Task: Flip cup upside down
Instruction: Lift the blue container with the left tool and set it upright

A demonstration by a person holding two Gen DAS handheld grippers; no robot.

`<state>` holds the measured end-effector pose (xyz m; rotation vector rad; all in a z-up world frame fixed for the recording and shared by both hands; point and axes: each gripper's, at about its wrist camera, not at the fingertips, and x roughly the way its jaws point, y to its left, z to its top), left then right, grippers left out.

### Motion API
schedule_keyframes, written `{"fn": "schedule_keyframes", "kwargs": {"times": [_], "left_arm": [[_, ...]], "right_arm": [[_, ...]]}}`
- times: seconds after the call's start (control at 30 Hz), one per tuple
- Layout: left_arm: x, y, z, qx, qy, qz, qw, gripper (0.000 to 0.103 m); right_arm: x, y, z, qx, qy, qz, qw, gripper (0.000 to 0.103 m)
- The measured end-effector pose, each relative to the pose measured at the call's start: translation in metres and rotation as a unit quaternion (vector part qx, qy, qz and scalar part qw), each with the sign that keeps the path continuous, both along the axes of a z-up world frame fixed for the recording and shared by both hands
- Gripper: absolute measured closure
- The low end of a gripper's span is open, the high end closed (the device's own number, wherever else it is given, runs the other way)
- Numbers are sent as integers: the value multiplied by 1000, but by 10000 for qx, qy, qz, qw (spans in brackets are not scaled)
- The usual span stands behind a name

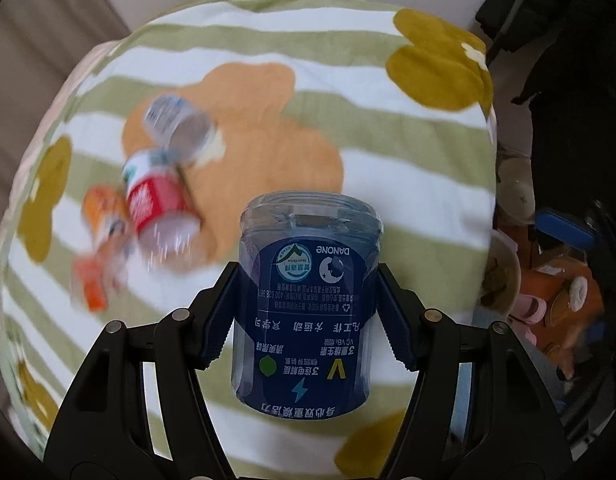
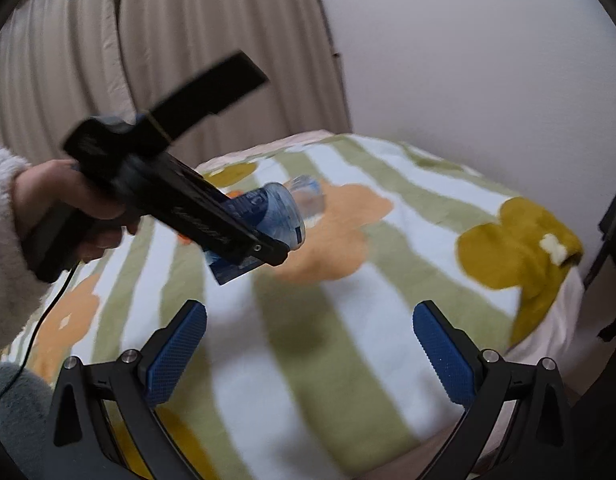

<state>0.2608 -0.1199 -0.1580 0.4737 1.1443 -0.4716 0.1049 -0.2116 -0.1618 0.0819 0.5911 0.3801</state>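
Note:
My left gripper (image 1: 308, 312) is shut on a clear blue plastic cup (image 1: 308, 292) with a dark blue Danone label. The label text reads upside down and the cup's ridged end points away from the camera. In the right wrist view the left gripper (image 2: 263, 240) holds the cup (image 2: 275, 212) tilted in the air above the blanket. My right gripper (image 2: 310, 344) is open and empty, low over the blanket (image 2: 348, 340), with nothing between its blue pads (image 2: 175, 356).
Three cut bottle cups lie blurred on the striped blanket (image 1: 388, 152): a clear one (image 1: 179, 124), a red-labelled one (image 1: 159, 204), an orange one (image 1: 103, 236). Curtain (image 2: 107, 60) and white wall (image 2: 468, 48) stand behind. Clutter (image 1: 548, 280) sits right of the bed.

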Motion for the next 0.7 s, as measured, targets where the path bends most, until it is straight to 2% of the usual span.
{"fn": "schedule_keyframes", "kwargs": {"times": [0.13, 0.27, 0.5, 0.7], "left_arm": [[-29, 23, -8, -43, -38, 209, 9998, 41], [-41, 43, -29, -118, 170, 474, 9987, 41], [-32, 58, -66, -130, 449, 729, 9962, 41], [-26, 59, -75, -175, 428, 796, 9958, 40]], "right_arm": [[-10, 20, -9, 1, 191, 260, 9995, 0], [-22, 35, -16, -107, 265, 455, 9986, 0], [-32, 41, -20, -205, 332, 518, 9979, 0], [-31, 33, -18, -234, 291, 412, 9985, 0]]}}
